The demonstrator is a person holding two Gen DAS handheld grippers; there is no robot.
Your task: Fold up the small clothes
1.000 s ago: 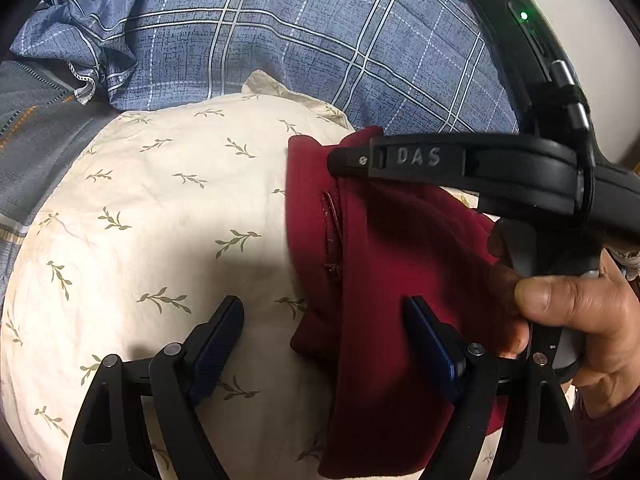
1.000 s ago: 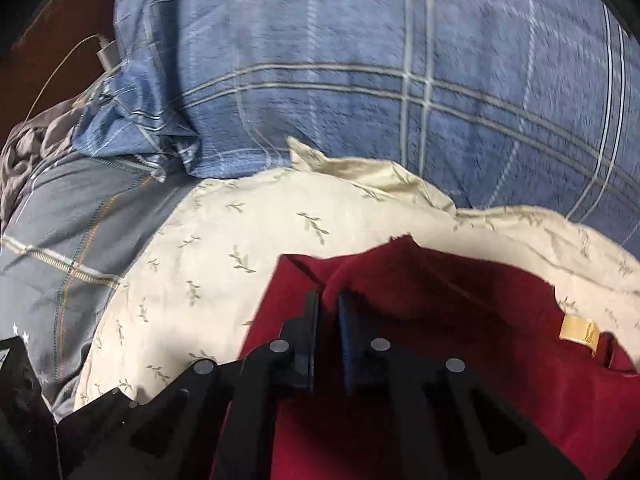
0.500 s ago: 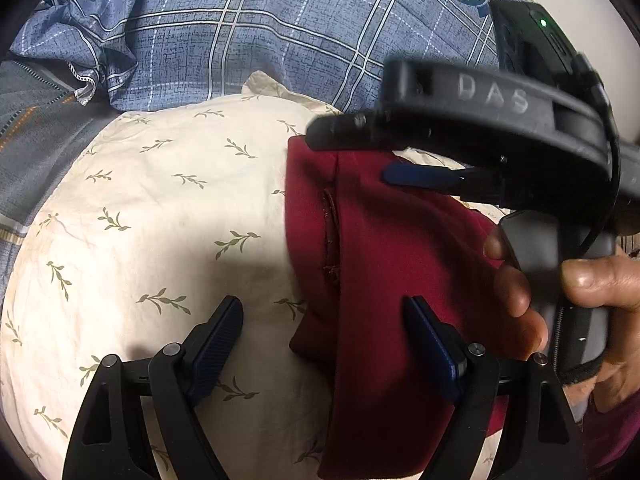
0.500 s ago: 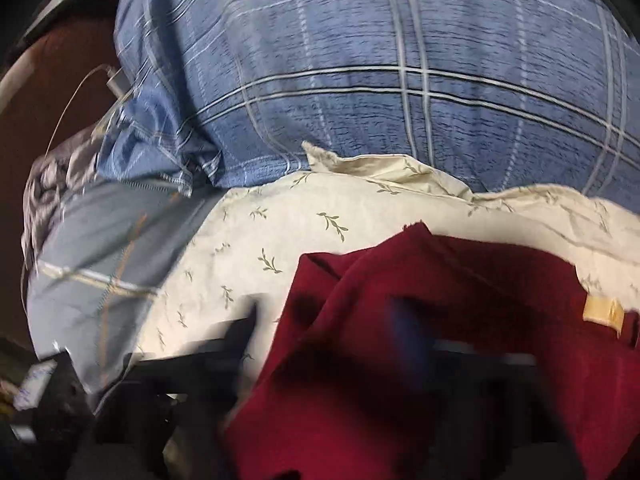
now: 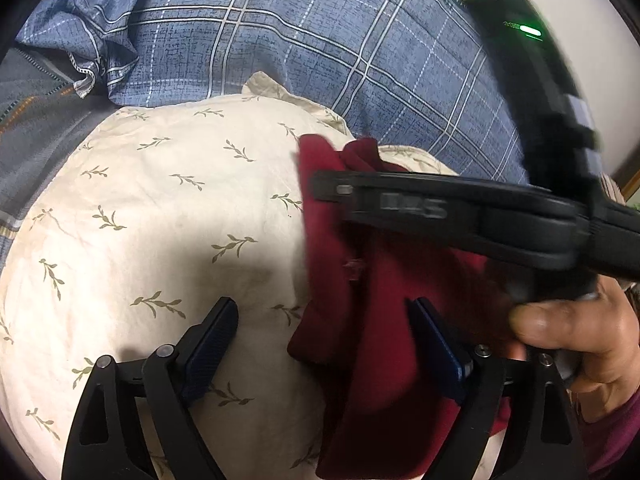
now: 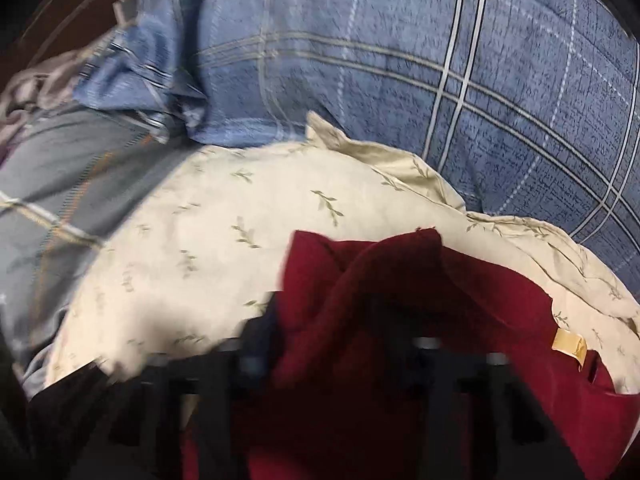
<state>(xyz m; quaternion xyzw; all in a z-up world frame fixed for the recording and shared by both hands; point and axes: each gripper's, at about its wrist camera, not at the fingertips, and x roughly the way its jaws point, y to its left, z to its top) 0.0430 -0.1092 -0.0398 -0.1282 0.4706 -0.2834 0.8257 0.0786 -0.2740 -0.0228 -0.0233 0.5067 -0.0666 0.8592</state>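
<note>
- I see a cream pillow [image 5: 160,220] with little green leaves.
- Behind the pillow, a blue checked blanket [image 5: 320,40].
- Beside the pillow, a grey sheet [image 6: 60,168].

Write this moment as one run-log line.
left gripper: open, hovering | right gripper: blurred, open around dark red garment | cream leaf-print pillow underneath
</note>
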